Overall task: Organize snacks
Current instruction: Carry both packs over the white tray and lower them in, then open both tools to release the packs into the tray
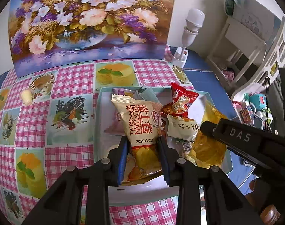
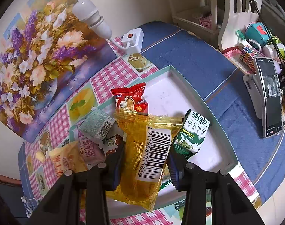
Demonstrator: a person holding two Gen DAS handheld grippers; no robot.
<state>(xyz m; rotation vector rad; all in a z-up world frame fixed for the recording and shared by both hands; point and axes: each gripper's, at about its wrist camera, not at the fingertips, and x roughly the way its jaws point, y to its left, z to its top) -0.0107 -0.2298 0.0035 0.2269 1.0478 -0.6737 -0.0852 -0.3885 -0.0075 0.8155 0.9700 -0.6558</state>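
Left gripper clamped on cream swiss roll pack, long axis running up-frame w/ top seam toward upper left, above the tray; right gripper pinches yellow barcode pack btwn jaws, lengthwise, center frame

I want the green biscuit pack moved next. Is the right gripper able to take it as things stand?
Probably not yet: the right gripper is shut on the yellow pack. The biscuit pack lies unobstructed just beside its fingers in the tray.
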